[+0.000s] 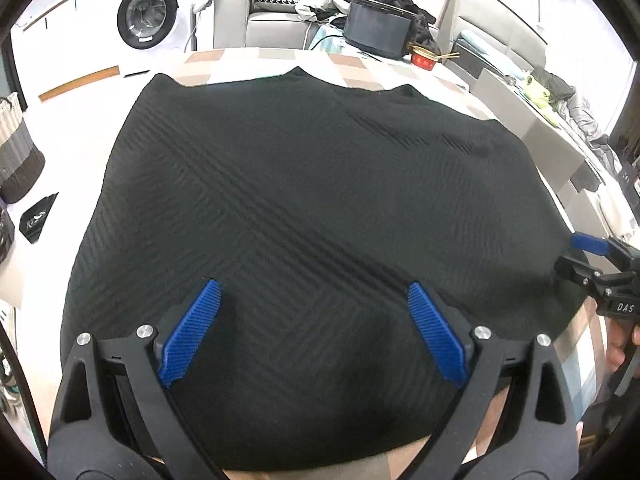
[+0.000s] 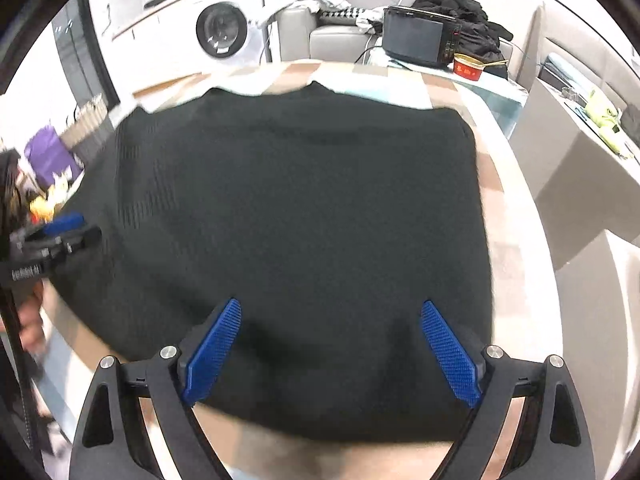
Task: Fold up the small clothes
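Judging from both wrist views: fold is barely started, if at all. Black knit garment (image 1: 304,216) lies spread flat on the counter (image 1: 248,58), covering most of the checked cloth top. Far edge shows three small peaks against the cloth, probably neckline or shoulders, can't tell which. Near edge hangs close to the counter's front edge, under both tools.

Left tongs (image 1: 314,330): wide apart, blue pads (image 1: 192,332) hovering over the near part of the garment, nothing between them. Right tongs (image 2: 332,352): also wide, empty, over the near right portion. Right view is motion-blurred, so contact with the fabric can't be confirmed either way. Each tool shows up at the edge of the other's view, flanking the garment's side edges.

Done: garment laid out, mostly smooth, slight ripple near the far right.
Left: every fold. No doubled layer visible, no crease line, no tucked edge.

Next move is likely a pinch on the near hem or side edges. Risk: the knit looks thick and floppy, so a one-layer pinch may drag rather than lift.

Background washing machine (image 1: 146,14) and sofa clutter are irrelevant.
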### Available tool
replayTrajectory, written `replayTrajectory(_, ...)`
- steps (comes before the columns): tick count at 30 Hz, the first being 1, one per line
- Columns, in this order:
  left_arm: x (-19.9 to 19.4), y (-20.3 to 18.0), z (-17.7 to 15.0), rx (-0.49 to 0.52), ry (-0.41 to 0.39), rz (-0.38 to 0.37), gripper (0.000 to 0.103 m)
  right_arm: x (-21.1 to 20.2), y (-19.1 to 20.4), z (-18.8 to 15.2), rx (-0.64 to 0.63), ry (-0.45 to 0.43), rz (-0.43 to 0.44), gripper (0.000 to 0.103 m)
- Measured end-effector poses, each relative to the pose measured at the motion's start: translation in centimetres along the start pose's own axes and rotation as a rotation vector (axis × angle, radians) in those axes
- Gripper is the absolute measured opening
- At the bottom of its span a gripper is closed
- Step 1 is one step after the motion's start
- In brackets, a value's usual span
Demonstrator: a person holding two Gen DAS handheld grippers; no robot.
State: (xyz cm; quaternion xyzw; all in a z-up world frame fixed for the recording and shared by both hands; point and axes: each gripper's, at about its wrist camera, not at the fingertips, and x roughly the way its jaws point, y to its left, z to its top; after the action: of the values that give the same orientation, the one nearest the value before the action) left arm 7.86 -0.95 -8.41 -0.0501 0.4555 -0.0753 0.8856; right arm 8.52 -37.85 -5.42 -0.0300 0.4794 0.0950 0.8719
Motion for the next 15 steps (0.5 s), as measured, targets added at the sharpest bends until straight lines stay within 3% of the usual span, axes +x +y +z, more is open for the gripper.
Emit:
replayTrajectory(7,2.1,0.2,2.5,0.017,0.020,0.063,0.094,4.1,3.0,4.1,-0.037,0.016,0.053,0.093)
replayTrajectory(10,3.0,0.6,2.6,0.010,0.038,0.089,0.094,6.2,3.7,4.9,-0.062,0.054,0.039,0.093)
replayTrajectory(15,3.1,1.1,2.2,0.034,0.055,0.118,0.094,6.6,2.5,5.2,-0.085,0.031,0.005,0.093)
